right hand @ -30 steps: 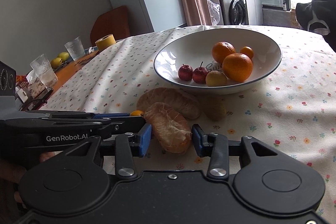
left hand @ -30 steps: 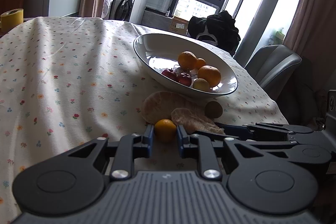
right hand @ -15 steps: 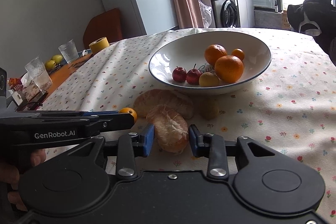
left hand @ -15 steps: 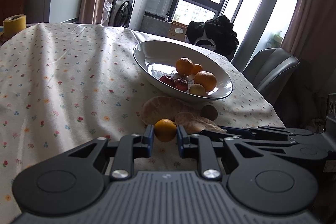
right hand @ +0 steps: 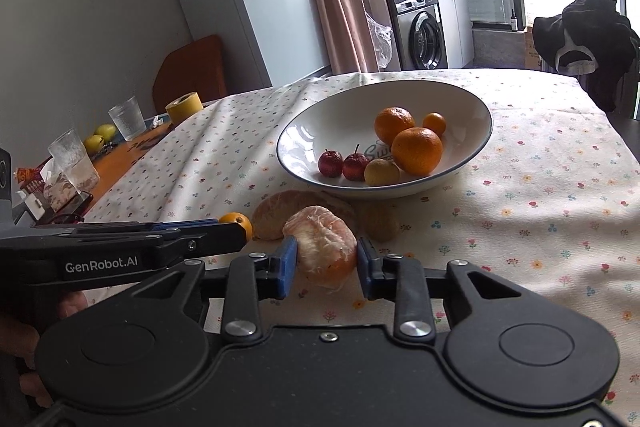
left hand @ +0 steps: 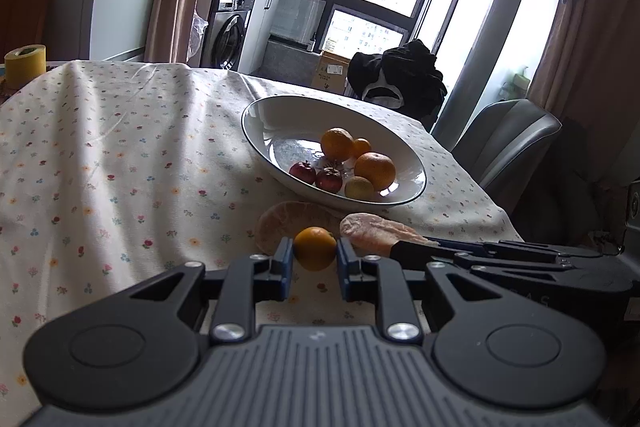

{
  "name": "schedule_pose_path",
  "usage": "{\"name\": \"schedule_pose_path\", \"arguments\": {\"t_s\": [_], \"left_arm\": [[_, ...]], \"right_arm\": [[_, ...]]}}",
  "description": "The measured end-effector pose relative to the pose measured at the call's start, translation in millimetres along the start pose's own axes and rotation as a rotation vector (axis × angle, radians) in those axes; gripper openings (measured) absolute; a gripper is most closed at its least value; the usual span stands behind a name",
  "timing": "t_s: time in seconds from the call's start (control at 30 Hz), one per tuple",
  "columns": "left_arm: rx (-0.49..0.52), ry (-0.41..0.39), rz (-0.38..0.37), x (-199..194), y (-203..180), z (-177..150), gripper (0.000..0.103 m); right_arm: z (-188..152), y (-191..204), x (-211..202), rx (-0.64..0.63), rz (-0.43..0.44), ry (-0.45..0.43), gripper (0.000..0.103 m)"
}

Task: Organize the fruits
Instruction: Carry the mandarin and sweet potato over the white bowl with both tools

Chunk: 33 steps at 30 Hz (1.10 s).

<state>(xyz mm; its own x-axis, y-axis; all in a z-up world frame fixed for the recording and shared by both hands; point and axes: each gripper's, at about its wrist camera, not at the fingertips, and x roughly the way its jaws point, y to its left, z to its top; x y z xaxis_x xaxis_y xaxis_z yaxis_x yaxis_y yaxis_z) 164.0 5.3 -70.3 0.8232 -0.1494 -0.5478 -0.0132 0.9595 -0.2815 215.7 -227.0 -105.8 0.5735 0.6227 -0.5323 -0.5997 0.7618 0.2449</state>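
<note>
My left gripper (left hand: 314, 261) is shut on a small orange kumquat (left hand: 315, 248) and holds it just above the cloth; it also shows in the right wrist view (right hand: 237, 221). My right gripper (right hand: 326, 263) is shut on a peeled orange half (right hand: 325, 245). A second peeled half (right hand: 280, 213) and a small brown fruit (right hand: 382, 223) lie on the cloth behind it. The white bowl (right hand: 472, 107) beyond holds two oranges (right hand: 417, 150), a kumquat, two small red fruits (right hand: 330, 163) and a yellowish fruit.
A floral tablecloth (left hand: 100, 155) covers the table. At the left edge stand a yellow tape roll (right hand: 184, 105), two glasses (right hand: 73, 159) and yellow fruits. A grey chair (left hand: 508, 143) and a black garment (right hand: 584, 39) lie beyond the far edge.
Both grippers have risen and drawn back a little with their fruit; the right gripper has closed tighter on the peeled half. The bowl has not moved.
</note>
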Motion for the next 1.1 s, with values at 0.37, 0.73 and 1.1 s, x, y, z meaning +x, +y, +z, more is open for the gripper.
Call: {"name": "schedule_pose_path", "arguments": {"t_s": [0.37,0.73,1.1], "left_arm": [[0.018,-0.031,0.001,-0.5,-7.4,15.6,0.021],[0.034,-0.073,0.03,10.0,-15.4,40.9,0.021],[0.05,-0.065,0.058,37.7,-14.7,63.8,0.021]], "right_arm": [[18.1,-4.4,-15.5,0.005,-0.011,-0.056,0.029],[39.9,-23.4,-13.6,0.059,-0.103,-0.109,0.029],[61.4,-32.9,1.6,0.081,-0.126,-0.126,0.029]]}}
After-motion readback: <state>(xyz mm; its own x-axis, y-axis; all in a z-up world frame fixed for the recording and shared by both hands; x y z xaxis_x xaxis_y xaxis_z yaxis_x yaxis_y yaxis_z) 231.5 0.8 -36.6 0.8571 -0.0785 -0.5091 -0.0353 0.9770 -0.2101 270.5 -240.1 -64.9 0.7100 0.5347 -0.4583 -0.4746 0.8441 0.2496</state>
